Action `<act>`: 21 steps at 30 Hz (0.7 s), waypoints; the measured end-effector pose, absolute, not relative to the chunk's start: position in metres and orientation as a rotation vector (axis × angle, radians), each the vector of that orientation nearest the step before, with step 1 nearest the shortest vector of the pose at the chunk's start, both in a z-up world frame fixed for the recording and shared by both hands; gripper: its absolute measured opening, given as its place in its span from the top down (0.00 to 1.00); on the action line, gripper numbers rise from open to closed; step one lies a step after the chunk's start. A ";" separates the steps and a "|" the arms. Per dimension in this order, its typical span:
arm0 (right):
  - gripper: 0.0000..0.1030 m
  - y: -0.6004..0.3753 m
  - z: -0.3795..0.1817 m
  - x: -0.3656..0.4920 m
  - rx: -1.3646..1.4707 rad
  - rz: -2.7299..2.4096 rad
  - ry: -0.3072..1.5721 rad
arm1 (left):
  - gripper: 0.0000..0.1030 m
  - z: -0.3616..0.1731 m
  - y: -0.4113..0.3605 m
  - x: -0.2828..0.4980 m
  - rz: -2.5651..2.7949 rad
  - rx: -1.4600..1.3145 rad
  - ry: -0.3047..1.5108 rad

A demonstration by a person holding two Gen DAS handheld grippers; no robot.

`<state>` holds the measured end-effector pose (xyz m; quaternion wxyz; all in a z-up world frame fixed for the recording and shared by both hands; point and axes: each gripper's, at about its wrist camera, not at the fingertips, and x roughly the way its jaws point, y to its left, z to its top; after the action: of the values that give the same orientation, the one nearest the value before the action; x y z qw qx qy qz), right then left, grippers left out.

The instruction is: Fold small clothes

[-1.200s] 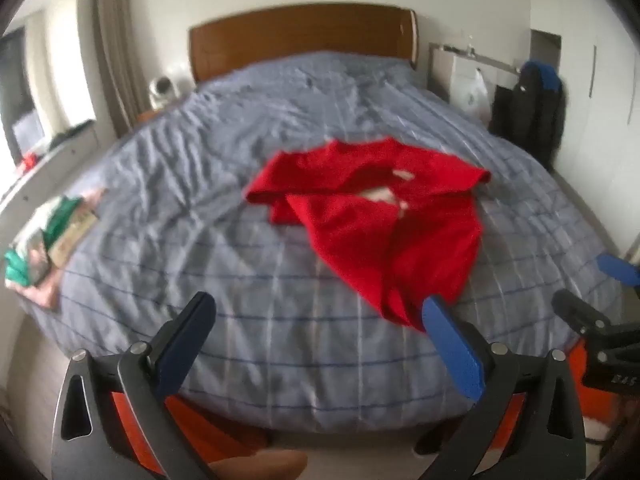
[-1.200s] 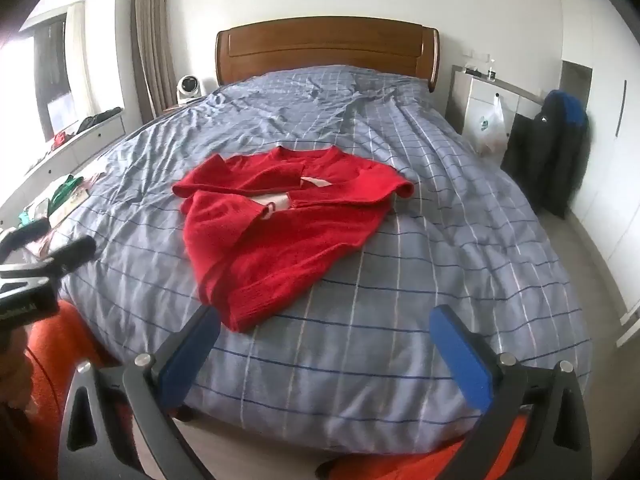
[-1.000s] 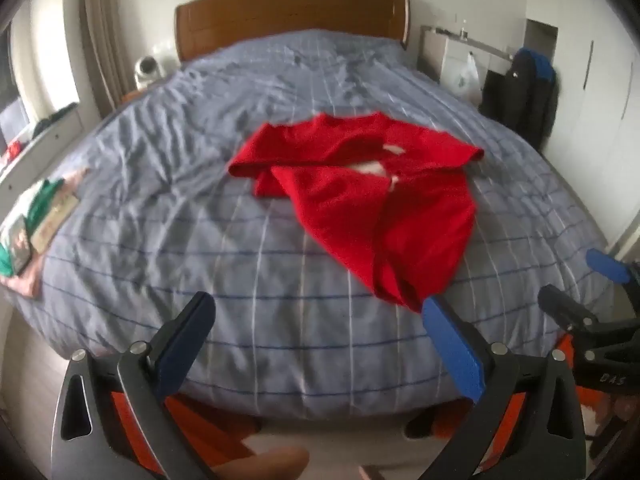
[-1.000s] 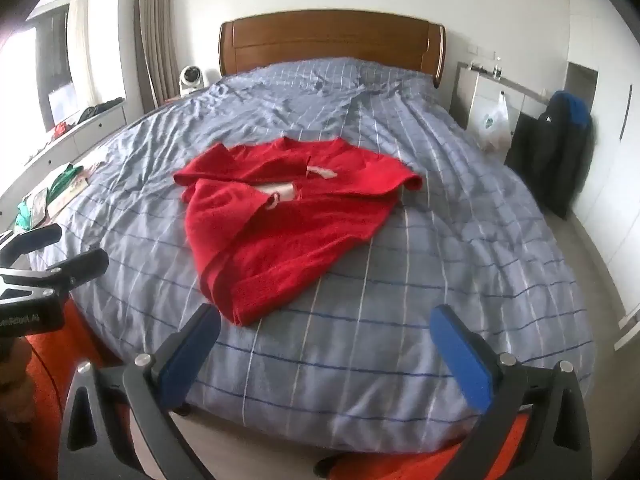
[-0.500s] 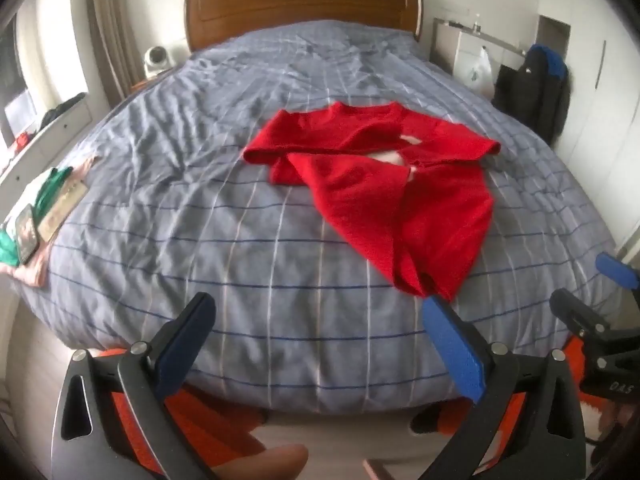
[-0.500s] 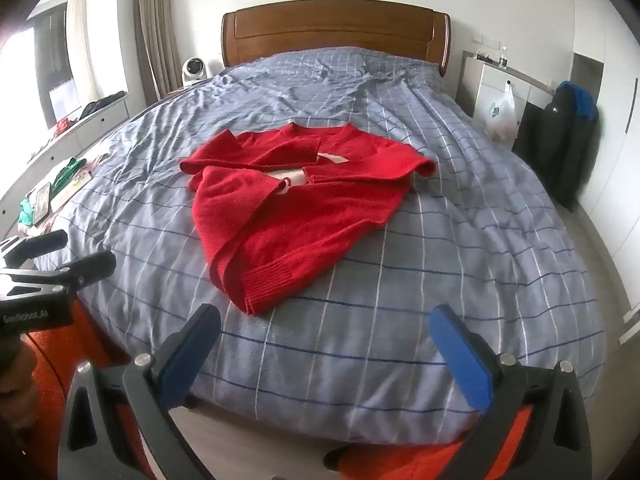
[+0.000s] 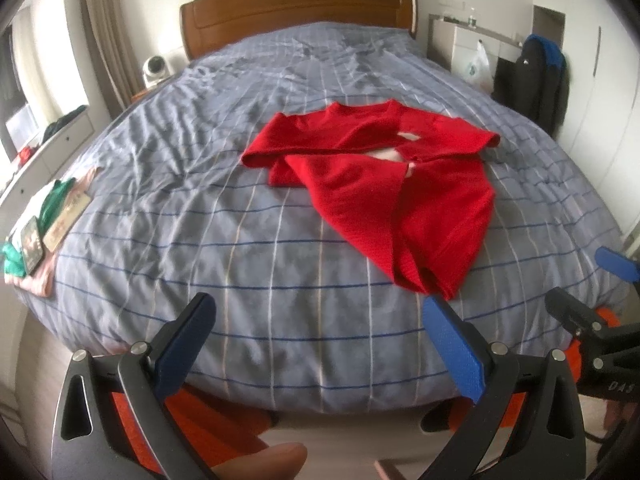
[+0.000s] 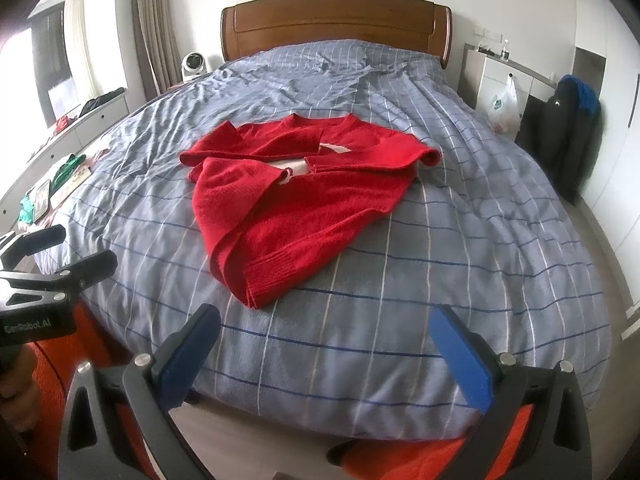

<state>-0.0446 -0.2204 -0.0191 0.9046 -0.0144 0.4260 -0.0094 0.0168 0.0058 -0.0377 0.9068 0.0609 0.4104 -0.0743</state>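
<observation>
Red sweater point(image 8: 304, 200) sprawled mid-bed point(image 8: 460, 280), half-folded, hem toward 6 o'clock; left hand-held gripper point(image 7: 320, 344) and right hand-held gripper point(image 8: 324, 352) both spread wide, empty, off the bed's near edge. Likely to pinch the bedcover along with the knit. Could also drag the loose flap askew if only one layer gets caught.

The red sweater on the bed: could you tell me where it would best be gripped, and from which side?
Probably the ribbed hem corner of the red sweater, approached from the foot of the bed: it lies nearest both open grippers, left and right.
</observation>
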 end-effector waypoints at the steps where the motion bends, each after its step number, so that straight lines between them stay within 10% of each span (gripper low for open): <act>1: 0.00 -0.220 -0.019 -0.045 -0.029 -0.019 0.879 | 0.00 -0.038 0.006 0.017 -0.154 0.125 0.848; 21: 0.00 -0.214 -0.022 -0.046 -0.031 -0.012 0.888 | 0.00 -0.038 0.006 0.016 -0.148 0.132 0.844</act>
<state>-0.0458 -0.2137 -0.0215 0.9029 -0.0152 0.4296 -0.0056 0.0157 0.0060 -0.0378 0.9075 0.0642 0.4090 -0.0715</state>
